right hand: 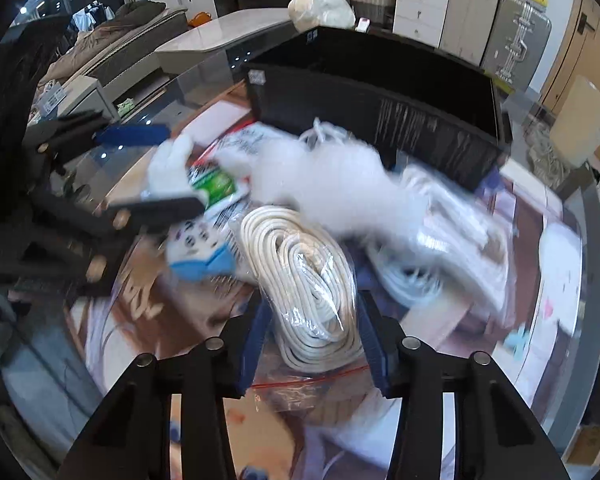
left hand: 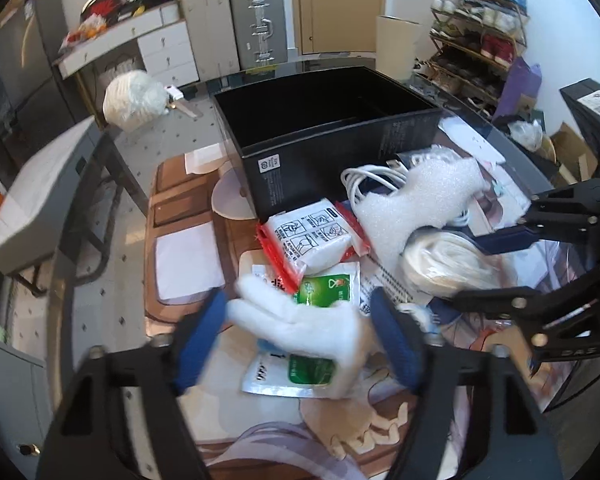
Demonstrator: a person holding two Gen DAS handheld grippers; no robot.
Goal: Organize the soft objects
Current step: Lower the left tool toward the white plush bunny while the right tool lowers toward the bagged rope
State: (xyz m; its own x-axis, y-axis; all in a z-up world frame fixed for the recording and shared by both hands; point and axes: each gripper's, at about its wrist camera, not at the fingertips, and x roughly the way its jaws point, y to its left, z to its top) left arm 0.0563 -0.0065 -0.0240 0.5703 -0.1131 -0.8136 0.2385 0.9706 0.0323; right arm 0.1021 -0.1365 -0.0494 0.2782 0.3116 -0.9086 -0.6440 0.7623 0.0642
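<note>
My left gripper (left hand: 296, 336) is shut on a white foam piece (left hand: 300, 326) and holds it above the packets near the table's front. It also shows in the right wrist view (right hand: 168, 168). My right gripper (right hand: 308, 336) is shut on a clear zip bag of coiled white cable (right hand: 304, 280), seen too in the left wrist view (left hand: 444, 256). An open black box (left hand: 324, 132) stands behind the pile; it also shows in the right wrist view (right hand: 380, 92). A larger white foam piece (left hand: 416, 196) lies in front of the box.
A red-edged white packet (left hand: 316, 240), a green-and-white packet (left hand: 324, 288), a loose white cable (left hand: 372, 184) and more bagged cable (right hand: 452, 216) lie on the glass table (left hand: 180, 200). Suitcases (left hand: 256, 20) and a shoe rack (left hand: 476, 28) stand behind.
</note>
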